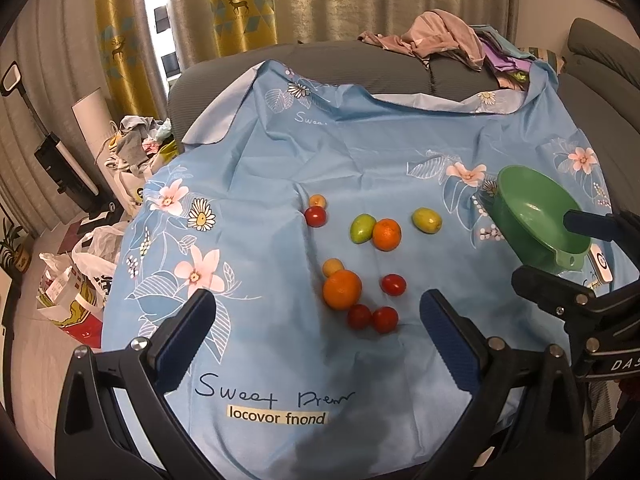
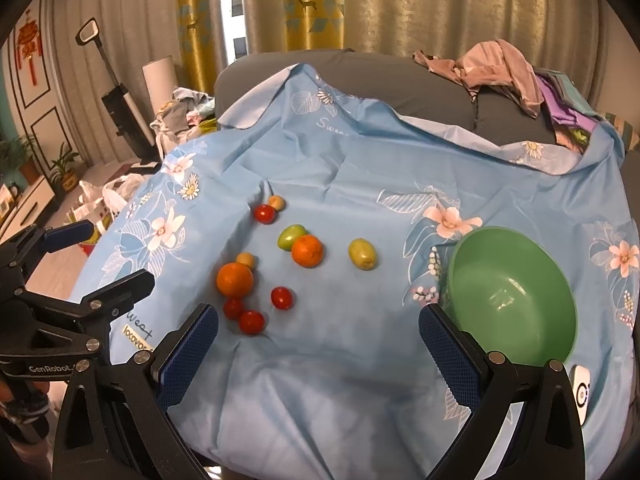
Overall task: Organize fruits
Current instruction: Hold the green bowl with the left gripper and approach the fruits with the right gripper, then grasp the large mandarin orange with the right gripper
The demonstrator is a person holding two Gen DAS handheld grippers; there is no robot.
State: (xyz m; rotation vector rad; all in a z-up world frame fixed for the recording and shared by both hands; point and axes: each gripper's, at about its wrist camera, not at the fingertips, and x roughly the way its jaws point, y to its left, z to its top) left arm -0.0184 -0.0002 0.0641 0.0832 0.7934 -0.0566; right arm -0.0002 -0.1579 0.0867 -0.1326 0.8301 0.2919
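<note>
Ten fruits lie loose on the blue floral cloth (image 2: pixel 340 380), none yet in the green bowl (image 2: pixel 516 300) at its right side; the sorting looks barely begun. Both the left gripper (image 1: pixel 318 320) and right gripper (image 2: pixel 318 332) hover with jaws wide apart, holding nothing; the nearest pick for the left seems the cherry tomato (image 1: pixel 385 319) beside the large orange (image 1: pixel 342 289), calling for a descent, then closing gently.

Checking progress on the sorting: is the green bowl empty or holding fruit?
Empty. The green bowl shows only its bare inside; all the fruits lie outside it on the blue cloth.
</note>
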